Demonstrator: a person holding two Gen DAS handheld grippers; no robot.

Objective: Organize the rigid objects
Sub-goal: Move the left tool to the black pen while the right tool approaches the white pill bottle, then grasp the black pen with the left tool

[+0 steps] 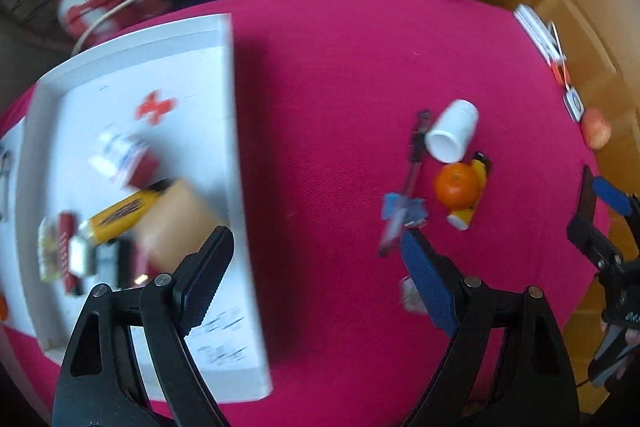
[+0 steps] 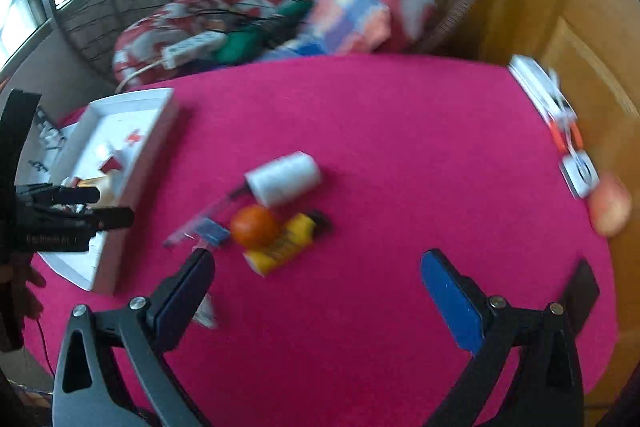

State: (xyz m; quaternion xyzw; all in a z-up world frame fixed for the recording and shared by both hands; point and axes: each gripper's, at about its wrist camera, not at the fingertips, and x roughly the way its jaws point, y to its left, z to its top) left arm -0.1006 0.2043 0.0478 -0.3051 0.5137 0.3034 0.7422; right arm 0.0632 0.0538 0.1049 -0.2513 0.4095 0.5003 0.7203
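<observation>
On the pink counter [image 2: 400, 131], loose orange [image 2: 255, 225], white bottle [image 2: 285, 179] and yellow tube [image 2: 285, 245] await the white tray [image 2: 158, 143]; left claw [image 1: 316, 275] and right claw [image 2: 320, 291] gape empty. Approach one item squarely.

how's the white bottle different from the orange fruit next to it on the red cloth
The white bottle is a plain white cylinder lying on its side, its flat end facing the camera; the orange fruit is round and bright orange. The bottle looks larger than the fruit. The fruit rests against a yellow tube, while the bottle lies just beyond it. Both sit loose on the red cloth, outside the white tray.
</observation>
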